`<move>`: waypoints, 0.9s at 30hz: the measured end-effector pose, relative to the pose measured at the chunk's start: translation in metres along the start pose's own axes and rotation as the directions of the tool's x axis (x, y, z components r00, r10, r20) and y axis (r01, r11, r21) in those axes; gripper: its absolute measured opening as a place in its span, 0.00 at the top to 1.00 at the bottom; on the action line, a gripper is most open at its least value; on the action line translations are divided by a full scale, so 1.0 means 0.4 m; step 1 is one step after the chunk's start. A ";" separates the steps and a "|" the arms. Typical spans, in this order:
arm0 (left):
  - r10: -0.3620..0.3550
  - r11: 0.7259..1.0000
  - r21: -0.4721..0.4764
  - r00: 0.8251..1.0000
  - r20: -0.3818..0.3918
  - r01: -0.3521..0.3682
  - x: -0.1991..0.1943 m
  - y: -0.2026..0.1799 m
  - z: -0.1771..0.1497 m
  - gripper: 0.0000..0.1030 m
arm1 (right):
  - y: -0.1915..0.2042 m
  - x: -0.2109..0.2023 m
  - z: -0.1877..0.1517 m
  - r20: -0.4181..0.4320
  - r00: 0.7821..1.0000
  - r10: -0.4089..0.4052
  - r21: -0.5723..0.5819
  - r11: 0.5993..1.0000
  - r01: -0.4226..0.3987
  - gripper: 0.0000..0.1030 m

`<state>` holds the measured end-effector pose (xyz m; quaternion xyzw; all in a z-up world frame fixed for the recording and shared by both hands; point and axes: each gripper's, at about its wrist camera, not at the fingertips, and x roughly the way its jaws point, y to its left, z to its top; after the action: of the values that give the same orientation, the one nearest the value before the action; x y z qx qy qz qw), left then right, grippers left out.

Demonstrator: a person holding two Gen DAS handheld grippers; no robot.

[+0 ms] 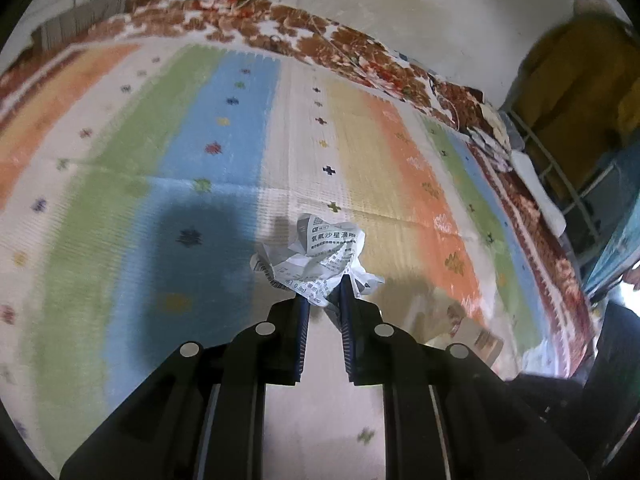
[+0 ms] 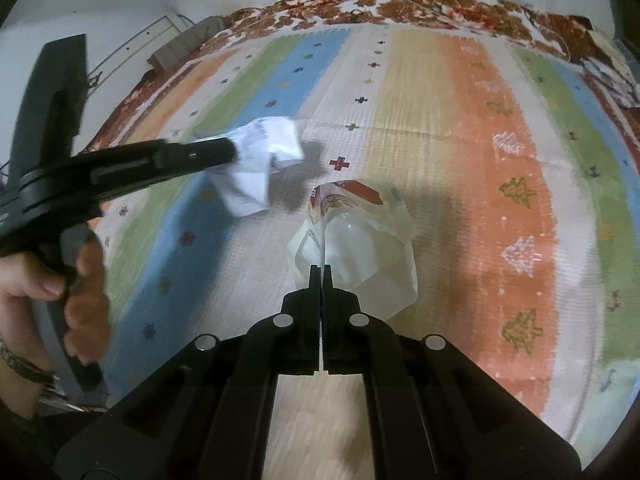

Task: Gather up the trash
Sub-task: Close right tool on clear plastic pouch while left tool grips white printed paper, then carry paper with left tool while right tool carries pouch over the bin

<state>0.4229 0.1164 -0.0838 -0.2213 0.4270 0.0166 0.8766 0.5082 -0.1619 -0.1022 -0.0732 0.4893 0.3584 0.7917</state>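
Your left gripper is pinched narrow on a crumpled printed paper, a white leaflet with black lettering; its two blue-lined pads hold the lower edge and the wad sticks out past the fingertips, off the mat. Your right gripper has its jaws pressed fully together on the edge of a clear plastic wrapper with a red and orange printed label at its far end; the wrapper hangs forward from the tips above the mat. Under both lies a striped woven mat in bands of blue, green, cream, yellow and orange, dotted with small cross and tree motifs, and beyond that a brown floral blanket along the far edge. Only the right wrist view shows your left gripper from the side, as a dark bar reaching in from the left with the paper at its end, up and to the left of the wrapper and apart from it, and your left hand wrapped around the handle with a wristwatch below it. Only the left wrist view shows the print on the paper clearly, a blurred glimpse of the wrapper low on the right, and a metal rack at the right edge.
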 end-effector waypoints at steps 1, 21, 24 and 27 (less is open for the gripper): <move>0.008 1.000 0.007 1.000 0.000 -0.008 -0.013 -0.001 -0.003 0.87 | 0.006 -0.015 -0.003 0.005 1.000 -0.009 -0.002 1.000 0.009 1.00; 0.097 0.991 0.094 0.995 0.017 -0.098 -0.368 -0.031 -0.166 0.87 | 0.182 -0.309 -0.143 0.088 0.995 -0.050 -0.110 0.992 0.060 1.00; 0.081 0.993 0.079 0.996 0.024 -0.083 -0.409 -0.038 -0.186 0.87 | 0.192 -0.347 -0.164 0.106 0.993 -0.047 -0.111 0.992 0.059 1.00; 0.061 0.995 0.076 0.998 0.030 -0.063 -0.452 -0.048 -0.212 0.87 | 0.207 -0.382 -0.182 0.125 0.991 -0.050 -0.118 0.991 0.065 1.00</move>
<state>0.2494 0.0938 0.0144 -0.1737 0.4221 0.0305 0.8892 0.3623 -0.2109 0.0067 -0.1136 0.4152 0.3684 0.8240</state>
